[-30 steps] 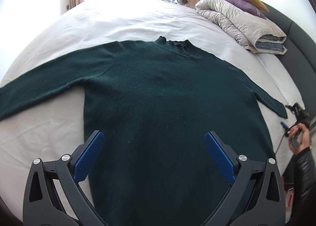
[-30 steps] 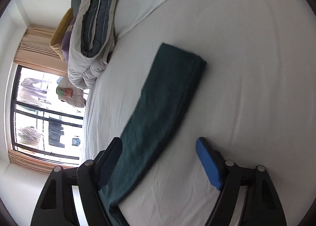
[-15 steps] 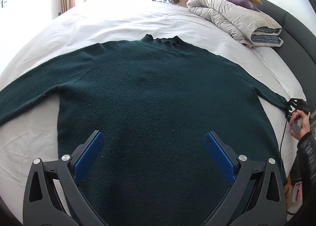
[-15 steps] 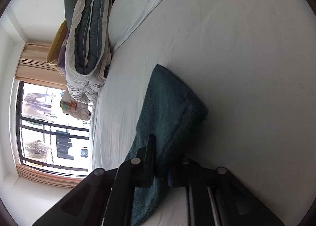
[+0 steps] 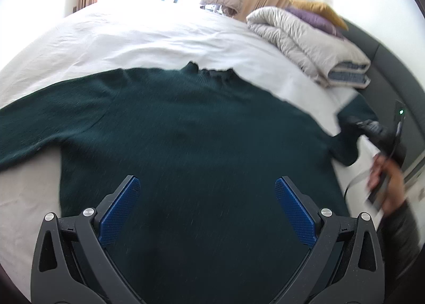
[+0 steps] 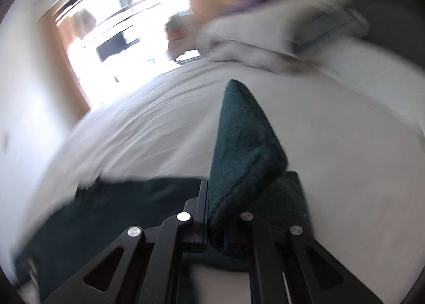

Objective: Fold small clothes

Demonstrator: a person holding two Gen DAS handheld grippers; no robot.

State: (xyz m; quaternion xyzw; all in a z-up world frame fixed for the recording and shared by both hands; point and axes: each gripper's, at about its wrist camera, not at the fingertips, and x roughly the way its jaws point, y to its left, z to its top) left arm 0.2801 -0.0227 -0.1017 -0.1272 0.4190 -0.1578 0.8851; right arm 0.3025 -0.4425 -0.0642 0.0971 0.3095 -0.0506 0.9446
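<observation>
dark green sweater [image 5: 191, 131] lies flat, spread on the white bed [image 5: 148, 41], collar toward the window. left gripper [image 5: 207, 213] hovers over its lower body, fingers spread wide, nothing between them. right gripper [image 6: 215, 224] has fingers pinching the sleeve cuff [image 6: 244, 150], cuff raised off the sheet. right wrist view blurred.

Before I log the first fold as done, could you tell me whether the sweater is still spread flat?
Mostly spread: the sweater lies flat on the bed; only one cuff is lifted, pinched in the right gripper.
</observation>
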